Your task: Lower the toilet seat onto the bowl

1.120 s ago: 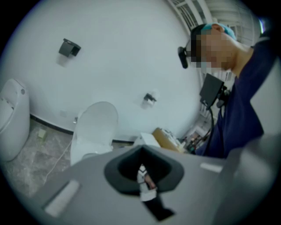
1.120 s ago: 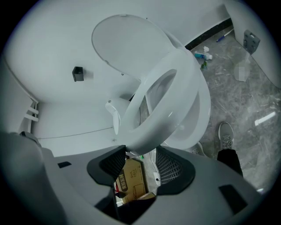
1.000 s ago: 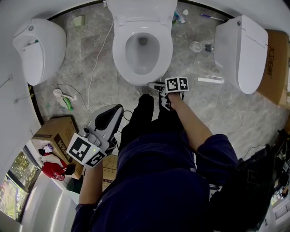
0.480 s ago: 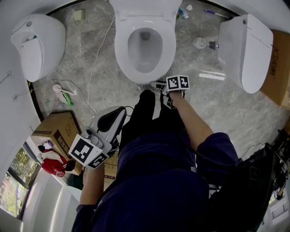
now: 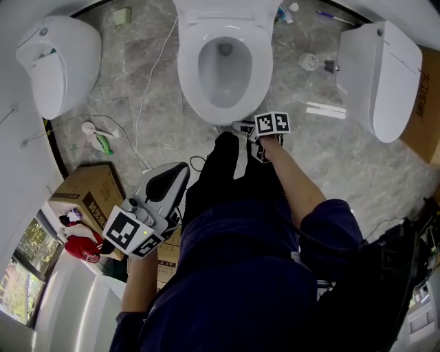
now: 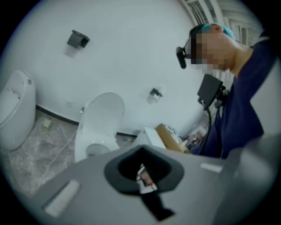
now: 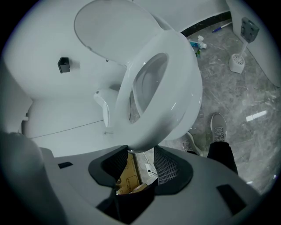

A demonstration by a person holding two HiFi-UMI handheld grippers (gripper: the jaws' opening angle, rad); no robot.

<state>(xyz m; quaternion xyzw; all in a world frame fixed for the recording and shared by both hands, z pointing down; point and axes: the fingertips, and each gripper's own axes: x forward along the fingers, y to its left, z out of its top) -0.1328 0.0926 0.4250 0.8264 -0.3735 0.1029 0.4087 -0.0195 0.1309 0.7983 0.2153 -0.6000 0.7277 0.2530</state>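
Note:
The white toilet stands at the top of the head view. Its seat ring [image 5: 189,75] lies flat around the bowl, and the lid [image 5: 227,10] is raised behind it. My right gripper [image 5: 238,128] is at the toilet's front edge. In the right gripper view the seat's front rim [image 7: 184,79] reaches down to the jaw tips of that gripper [image 7: 140,151]. The jaws are closing, with a gap still between the pads and the rim. My left gripper [image 5: 180,168] hangs low at the left, far from the toilet [image 6: 94,132]. Its jaws look shut on nothing [image 6: 141,173].
White toilet fixtures stand on the floor at left [image 5: 58,65] and right [image 5: 381,75]. Cardboard boxes [image 5: 89,196] sit at lower left. A white cable [image 5: 148,82] runs across the marble floor and a toilet brush [image 5: 309,62] stands at upper right. The person's legs fill the middle.
The toilet and my right gripper have drifted slightly right in the head view. The right gripper has stayed at the toilet's front rim. The left gripper has hardly moved.

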